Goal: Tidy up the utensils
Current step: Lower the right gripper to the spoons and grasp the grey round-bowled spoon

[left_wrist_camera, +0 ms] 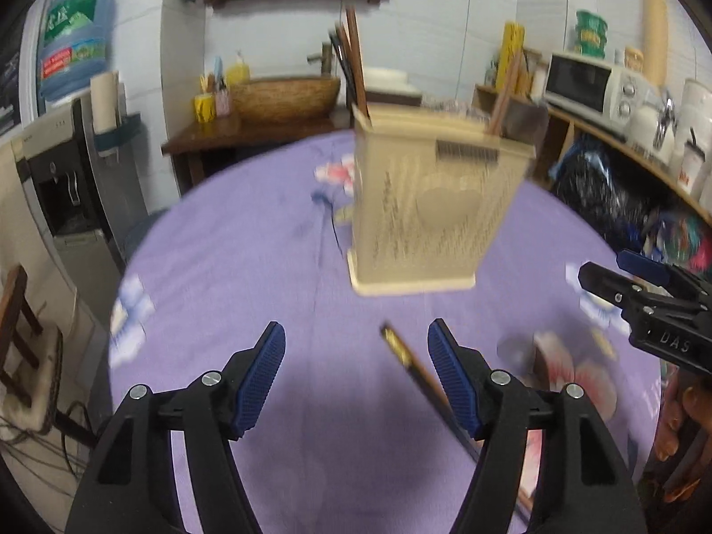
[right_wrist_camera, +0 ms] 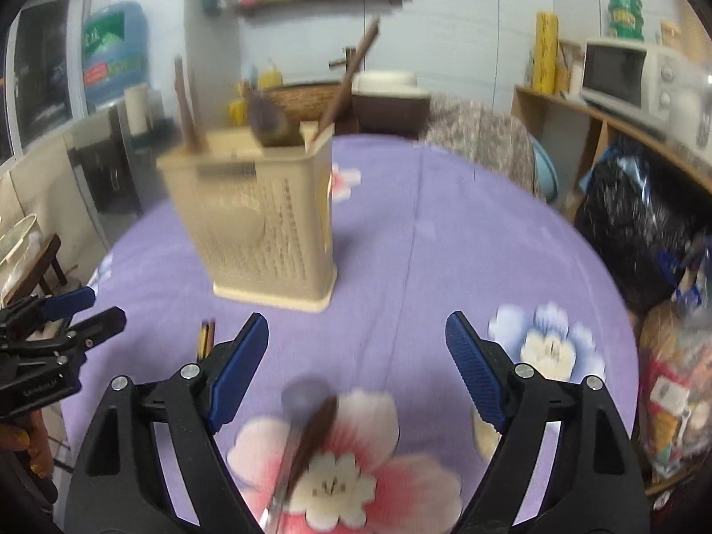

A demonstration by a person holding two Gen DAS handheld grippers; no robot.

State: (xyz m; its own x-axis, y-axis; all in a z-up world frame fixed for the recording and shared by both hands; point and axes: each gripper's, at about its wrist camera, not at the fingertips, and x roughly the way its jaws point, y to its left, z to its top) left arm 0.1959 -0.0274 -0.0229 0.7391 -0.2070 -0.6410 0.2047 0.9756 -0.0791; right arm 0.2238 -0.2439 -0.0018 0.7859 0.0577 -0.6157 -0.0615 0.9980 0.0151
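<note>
Table: a round table under a purple flowered cloth (left_wrist_camera: 231,231) carries everything; both views are blurred, so fine detail is uncertain.
Holder: a beige perforated utensil holder (left_wrist_camera: 427,209) stands upright near the middle of the table, ahead of both claws. Brown chopsticks (left_wrist_camera: 353,62) rise from its back corner, and 1 more stick plus a dark rounded utensil head lean out of the other compartment.
Loose pieces: a dark chopstick with a gold-patterned tip (left_wrist_camera: 402,353) lies flat on the cloth in front of the holder. A spoon (right_wrist_camera: 302,422), apparently beside a darker brown piece, lies on the pink flower print. How many pieces are there I cannot tell through the blur.
Left claw: the left gripper (left_wrist_camera: 356,356) is spread wide and holds nothing. The loose chopstick runs between its fingers, close to the right pad (left_wrist_camera: 449,374).
Right claw: the right gripper (right_wrist_camera: 356,347) is also spread wide and empty, with the spoon lying on the cloth between and below its fingers.
Step in hand: judged from the layout, sorting is partly done, with some pieces in the holder and at least 2 left on the table. Each claw looks lined up over 1 of them for a pick.
Next move: lower onto the piece, close across its narrow shaft, lift it, tip it upright, and drop it into an open compartment of the holder.
Care: a thin stick flat on cloth may slip or snag the fabric.
</note>
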